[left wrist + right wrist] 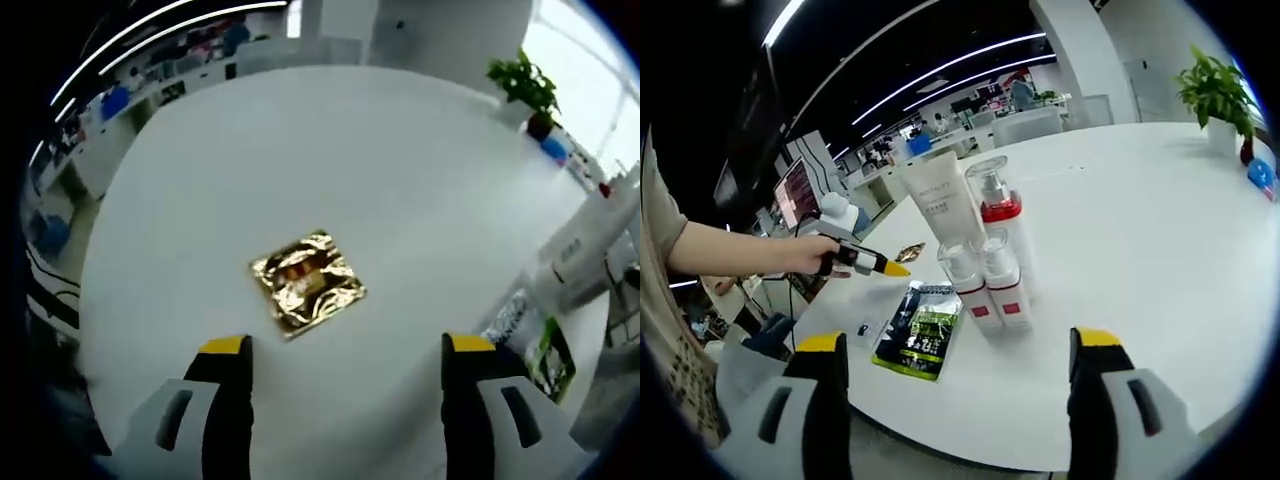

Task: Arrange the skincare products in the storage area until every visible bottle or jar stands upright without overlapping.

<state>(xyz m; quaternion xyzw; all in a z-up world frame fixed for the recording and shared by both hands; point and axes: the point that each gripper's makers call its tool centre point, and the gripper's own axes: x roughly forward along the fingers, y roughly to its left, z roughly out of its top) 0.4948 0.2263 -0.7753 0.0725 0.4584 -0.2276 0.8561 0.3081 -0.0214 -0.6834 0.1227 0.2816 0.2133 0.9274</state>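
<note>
- In the left gripper view, the left claw (347,348) hangs over the white round tabletop (330,160) with its yellow-tipped jaws wide apart and nothing between them. Its aim at the crinkled gold foil sachet (307,281), which lies flat just past the tips toward 12 o'clock, suggests that sachet is its next pick.
- In the right gripper view, the right claw (953,345) is likewise spread and empty, hovering off the tabletop's near edge and facing the cluster of skincare products, probably held back for a clear look before moving in.
- The products stand upright in a tight group at the view's centre: a white squeeze tube standing on its cap (940,196) at 11 o'clock of the group, a clear pump bottle with a red band (999,206) just beside it, and two small white bottles with red labels (987,284) in front, touching or nearly touching one another.
- A flat dark green-and-black sachet (921,330) lies on the tabletop at 8 o'clock of the bottles, near the edge.
- The gold foil sachet shows here too, small, at 10 o'clock of the group.
- The left claw comes in from 9 o'clock, gripped by the person's hand (808,255).
- Judged from this, the bottles already stand without overlapping; only the flat sachets seem loose.
</note>
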